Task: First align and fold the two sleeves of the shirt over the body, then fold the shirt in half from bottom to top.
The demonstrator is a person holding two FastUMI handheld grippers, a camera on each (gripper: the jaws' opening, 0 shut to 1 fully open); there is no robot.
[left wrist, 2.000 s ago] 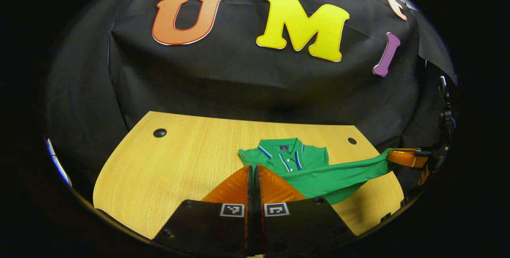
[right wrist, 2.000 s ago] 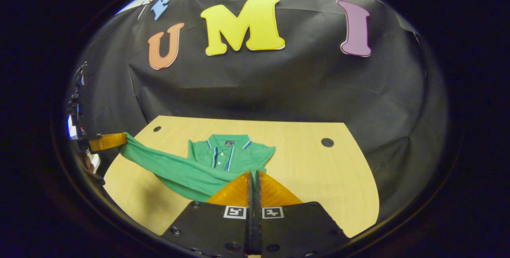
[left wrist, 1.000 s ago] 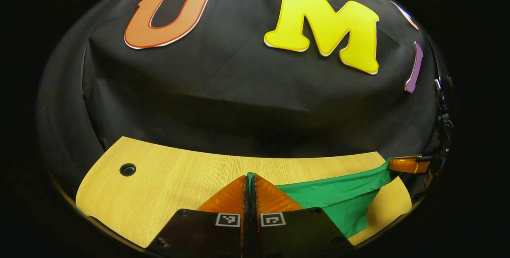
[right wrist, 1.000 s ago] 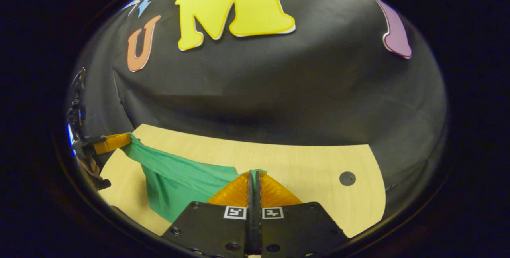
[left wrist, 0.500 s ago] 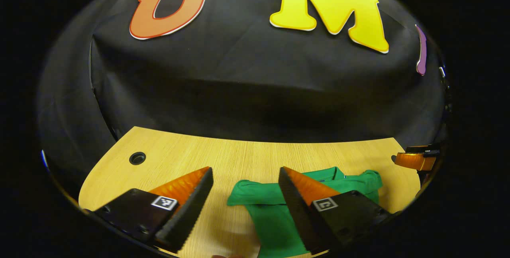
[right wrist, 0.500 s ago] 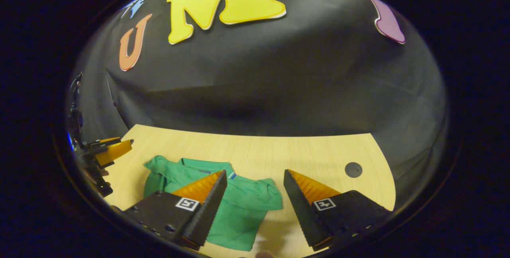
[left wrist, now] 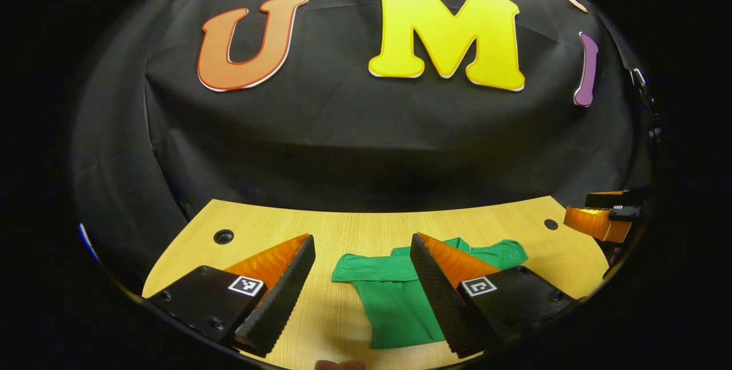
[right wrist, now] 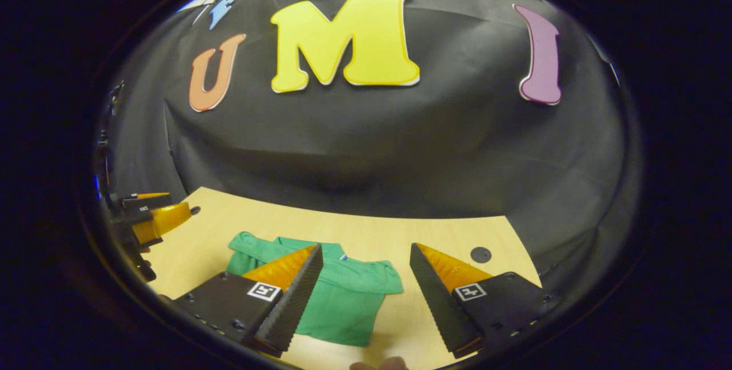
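Green polo shirt (left wrist: 400,295) lying folded on the wooden bench (left wrist: 354,233), lower half doubled up over the chest, short sleeves poking out left and right at the far edge of the bundle. Seen again in the right gripper view (right wrist: 337,295), a loose rectangle with its near edge a little crooked. Collar mostly buried under the folded layer.

Left claw (left wrist: 363,295) spread wide, nothing between the fingers, hanging above the bench with the shirt showing through the gap. Right claw (right wrist: 363,301) likewise spread wide and empty, with the shirt under its left finger. Each claw also visible at the rim of the other's view: right claw at far right (left wrist: 597,221), left claw at far left (right wrist: 151,215), both well apart from the fabric.

Judged from the lie of the cloth: final bottom-to-top fold apparently done, both claws let go.

Risks from here:
- Top layer free to slide or spring back; knit fabric soft, no weight pinning it.
- Sleeves sticking out past the body rather than tucked over it, so the result possibly short of the task's first step; any tidying likely to drag the whole bundle.
- A low claw pulling away could snag an edge on the ridged finger faces and undo the fold.
- Uneven near edge hinting at skew; pressing flat could set the skew in.
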